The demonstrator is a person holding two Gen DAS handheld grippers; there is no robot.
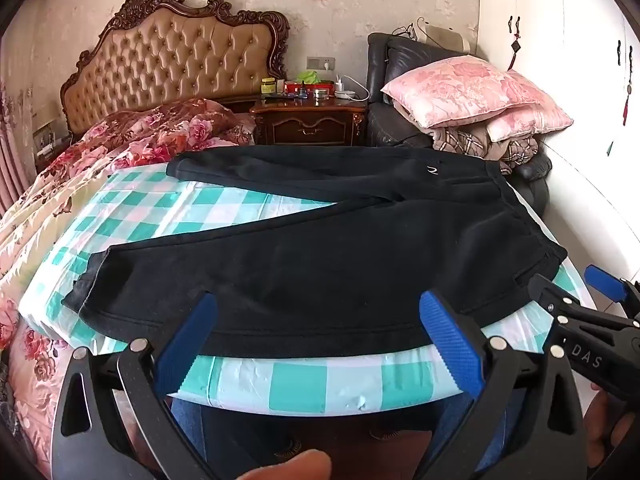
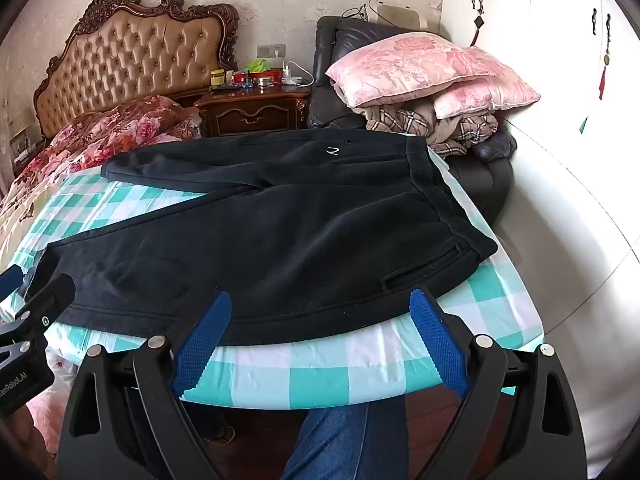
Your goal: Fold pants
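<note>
The black pants [image 1: 320, 264] lie spread flat on the checked cloth [image 1: 280, 380], legs to the left, waistband to the right. Best to pinch the near edge at two spread points (leg and hip) and lift evenly. Left gripper [image 1: 320, 344] and right gripper [image 2: 320, 336] both gape wide, holding nothing.

The checkered sheet [image 1: 224, 216] is largely covered by the spread pants [image 2: 280, 236]. Bare sheet is left between the two legs and along the near edge. Beyond its far edge, passage is blocked by a nightstand [image 1: 310, 120] and stacked pillows [image 2: 424, 72].
</note>
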